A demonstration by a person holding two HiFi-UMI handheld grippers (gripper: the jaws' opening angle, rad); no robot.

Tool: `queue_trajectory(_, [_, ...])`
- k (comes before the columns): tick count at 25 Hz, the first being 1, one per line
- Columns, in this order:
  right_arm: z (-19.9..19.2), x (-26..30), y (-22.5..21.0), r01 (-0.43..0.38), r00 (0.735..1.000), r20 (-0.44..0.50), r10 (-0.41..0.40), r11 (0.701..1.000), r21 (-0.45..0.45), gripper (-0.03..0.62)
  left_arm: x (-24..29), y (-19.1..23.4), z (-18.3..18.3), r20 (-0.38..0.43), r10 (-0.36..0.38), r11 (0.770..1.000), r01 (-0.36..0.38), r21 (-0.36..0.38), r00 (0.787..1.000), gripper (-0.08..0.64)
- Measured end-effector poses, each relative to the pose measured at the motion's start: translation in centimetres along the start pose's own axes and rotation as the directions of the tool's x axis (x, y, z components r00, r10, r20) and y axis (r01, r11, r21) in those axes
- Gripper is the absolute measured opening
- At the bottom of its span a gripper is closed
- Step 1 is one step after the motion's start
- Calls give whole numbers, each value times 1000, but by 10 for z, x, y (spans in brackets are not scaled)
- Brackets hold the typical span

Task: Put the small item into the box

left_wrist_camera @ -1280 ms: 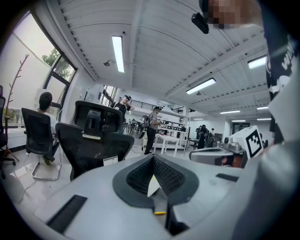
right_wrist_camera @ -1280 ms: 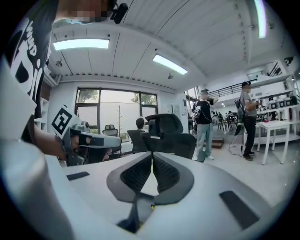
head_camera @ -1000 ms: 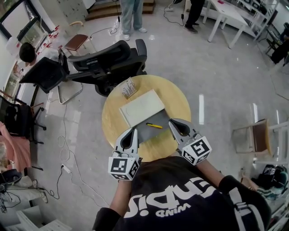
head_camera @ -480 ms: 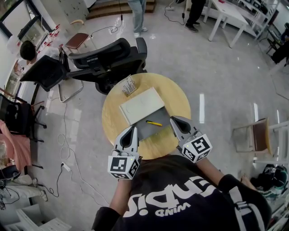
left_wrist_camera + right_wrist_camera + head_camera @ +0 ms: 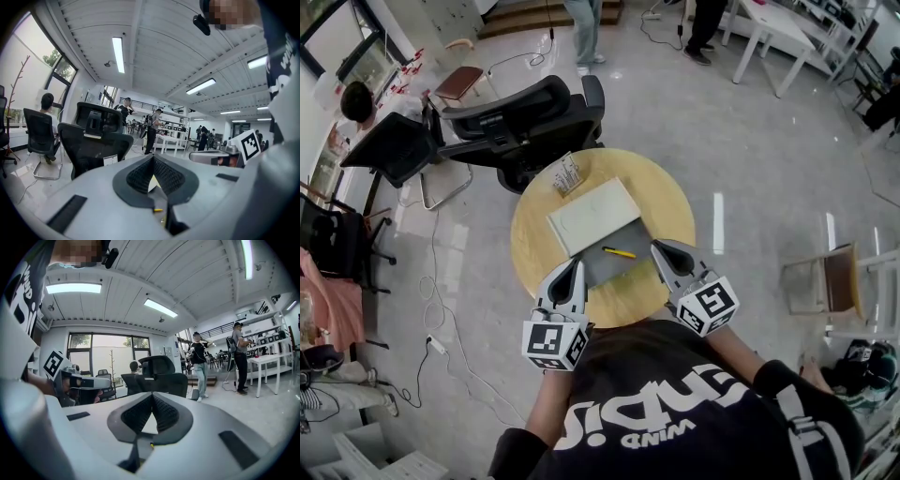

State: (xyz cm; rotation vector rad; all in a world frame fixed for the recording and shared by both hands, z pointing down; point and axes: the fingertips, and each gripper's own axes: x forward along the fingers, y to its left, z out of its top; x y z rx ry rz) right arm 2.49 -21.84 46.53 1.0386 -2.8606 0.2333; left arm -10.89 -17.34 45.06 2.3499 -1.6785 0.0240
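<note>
Yellow and thin, the small item (image 5: 619, 252) lies on a grey panel (image 5: 609, 272) of the round wooden table (image 5: 534, 253), just beside the near edge of the white flat box (image 5: 592, 216); whether this grey panel is the open bottom of the box or only a mat, I cannot tell, so the item may already be inside or may be waiting next to it. Its long axis runs across the person's front, from left to right, a little slanted; it is ahead of both tools and between them. The left gripper (image 5: 577, 267) and the right gripper (image 5: 658, 250) rest over the near edge of the table, both pointing forward; the right one seems to me slightly nearer to the item's end. In each gripper view the two jaws meet at their tips, with nothing held between them. By count: one yellow item, one white box, one grey panel, two grippers, and one small stand of cards (image 5: 567, 175) at the far edge of the table.
</note>
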Motion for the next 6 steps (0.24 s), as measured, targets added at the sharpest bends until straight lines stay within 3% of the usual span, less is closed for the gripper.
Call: queue_trajectory(6, [-2,-1,3,-5,1000,0,5,1000,-4,3,-3,-1,-1,1,4,1000,-4,-1,1000,8])
